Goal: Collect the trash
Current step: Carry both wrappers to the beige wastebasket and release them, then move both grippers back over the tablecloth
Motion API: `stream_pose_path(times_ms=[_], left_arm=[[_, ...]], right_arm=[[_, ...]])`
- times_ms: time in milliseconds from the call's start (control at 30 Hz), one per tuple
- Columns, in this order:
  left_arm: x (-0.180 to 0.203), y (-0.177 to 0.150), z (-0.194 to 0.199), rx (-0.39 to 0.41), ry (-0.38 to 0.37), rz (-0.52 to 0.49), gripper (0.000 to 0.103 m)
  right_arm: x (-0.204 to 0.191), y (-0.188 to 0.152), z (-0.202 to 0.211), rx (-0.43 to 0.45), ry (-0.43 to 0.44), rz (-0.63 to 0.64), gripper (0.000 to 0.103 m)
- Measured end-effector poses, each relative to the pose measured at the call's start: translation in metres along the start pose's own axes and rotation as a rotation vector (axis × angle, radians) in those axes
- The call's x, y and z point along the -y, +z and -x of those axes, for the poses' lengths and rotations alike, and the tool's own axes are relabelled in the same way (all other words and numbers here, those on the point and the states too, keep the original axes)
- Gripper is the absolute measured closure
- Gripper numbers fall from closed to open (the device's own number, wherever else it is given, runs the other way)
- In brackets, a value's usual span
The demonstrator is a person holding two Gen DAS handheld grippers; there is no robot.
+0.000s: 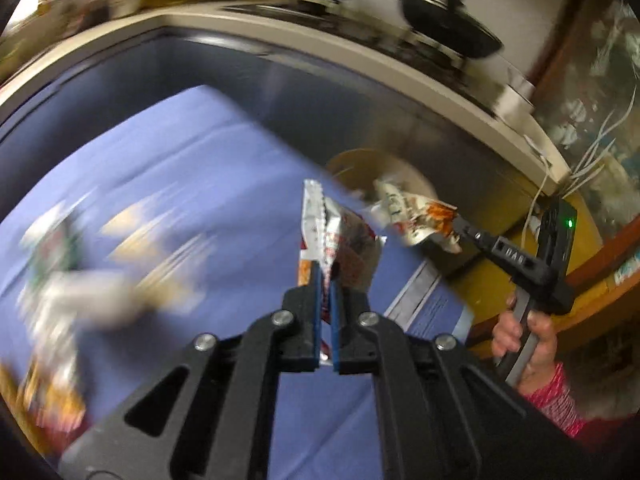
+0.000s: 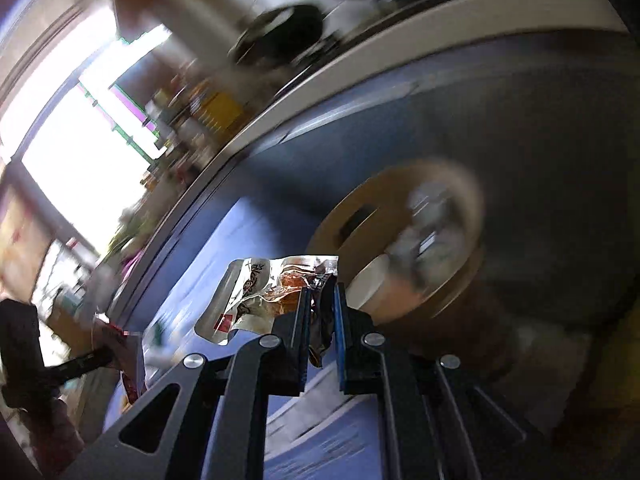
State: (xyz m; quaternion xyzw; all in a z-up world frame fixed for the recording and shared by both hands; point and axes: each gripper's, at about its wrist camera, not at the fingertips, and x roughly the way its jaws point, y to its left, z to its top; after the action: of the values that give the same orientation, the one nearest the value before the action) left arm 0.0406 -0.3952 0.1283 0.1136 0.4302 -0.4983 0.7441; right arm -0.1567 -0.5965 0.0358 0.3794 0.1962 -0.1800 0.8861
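Left tongs (image 1: 326,280) clamped on a red-and-silver wrapper (image 1: 340,240) above the blue-covered bench (image 1: 200,168).

Right tongs (image 2: 322,300) pinch a crumpled foil packet (image 2: 264,288), held near a tan bin (image 2: 452,288) with trash inside; blurred litter (image 1: 60,280) lies on the cloth.

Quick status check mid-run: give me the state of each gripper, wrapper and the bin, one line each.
left gripper: shut on red-and-silver wrapper.
red-and-silver wrapper: crumpled, held off the blue cloth.
right gripper: shut on foil wrapper.
foil wrapper: crinkled, opened, held in the air.
round bin: open-topped, white trash inside.
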Motion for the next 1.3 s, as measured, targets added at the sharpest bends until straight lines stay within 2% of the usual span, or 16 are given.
stream_pose_path(times_ms=[100, 167, 300, 400, 433, 467, 533, 567, 600, 667, 733, 833, 1000, 1133, 1300], left_arm=[[0.034, 0.054, -0.062, -0.008, -0.025, -0.057, 0.1], [0.046, 0.074, -0.096, -0.023, -0.048, -0.066, 0.1], [0.061, 0.094, -0.152, -0.076, -0.041, -0.076, 0.1], [0.062, 0.093, -0.179, -0.112, -0.017, -0.077, 0.1], [0.06, 0.092, -0.184, -0.121, -0.01, -0.071, 0.095], [0.059, 0.092, -0.19, -0.133, -0.003, -0.066, 0.088], [0.058, 0.092, -0.198, -0.147, 0.021, -0.058, 0.066], [0.056, 0.091, -0.198, -0.137, 0.034, -0.054, 0.064], [0.054, 0.091, -0.195, -0.129, 0.038, -0.049, 0.064], [0.055, 0.093, -0.191, -0.122, 0.031, -0.039, 0.064], [0.055, 0.094, -0.172, -0.09, 0.019, -0.04, 0.064], [0.065, 0.098, -0.132, 0.005, -0.015, -0.057, 0.064], [0.082, 0.091, -0.064, 0.142, -0.059, -0.083, 0.064], [0.084, 0.066, -0.017, 0.239, -0.026, -0.107, 0.064], [0.065, 0.024, 0.014, 0.297, 0.105, -0.093, 0.064]], right_arm=[[0.021, 0.023, -0.009, 0.037, -0.066, -0.004, 0.094], [0.028, 0.032, -0.019, 0.043, -0.117, 0.017, 0.094], [0.037, 0.04, -0.046, 0.017, -0.162, 0.035, 0.094], [0.04, 0.042, -0.06, -0.01, -0.169, 0.041, 0.091], [0.041, 0.042, -0.065, -0.016, -0.167, 0.042, 0.089], [0.039, 0.041, -0.066, -0.017, -0.17, 0.044, 0.086], [0.038, 0.04, -0.068, -0.004, -0.182, 0.055, 0.07], [0.041, 0.043, -0.067, 0.005, -0.187, 0.058, 0.049], [0.041, 0.043, -0.065, 0.021, -0.195, 0.061, 0.038], [0.038, 0.045, -0.059, 0.055, -0.199, 0.063, 0.038], [0.033, 0.05, -0.045, 0.085, -0.166, 0.054, 0.038], [0.019, 0.062, -0.021, 0.158, -0.13, 0.061, 0.038], [-0.007, 0.073, 0.01, 0.218, -0.051, 0.069, 0.038], [-0.033, 0.067, 0.024, 0.239, -0.023, 0.115, 0.038], [-0.052, 0.037, 0.02, 0.201, -0.051, 0.135, 0.038]])
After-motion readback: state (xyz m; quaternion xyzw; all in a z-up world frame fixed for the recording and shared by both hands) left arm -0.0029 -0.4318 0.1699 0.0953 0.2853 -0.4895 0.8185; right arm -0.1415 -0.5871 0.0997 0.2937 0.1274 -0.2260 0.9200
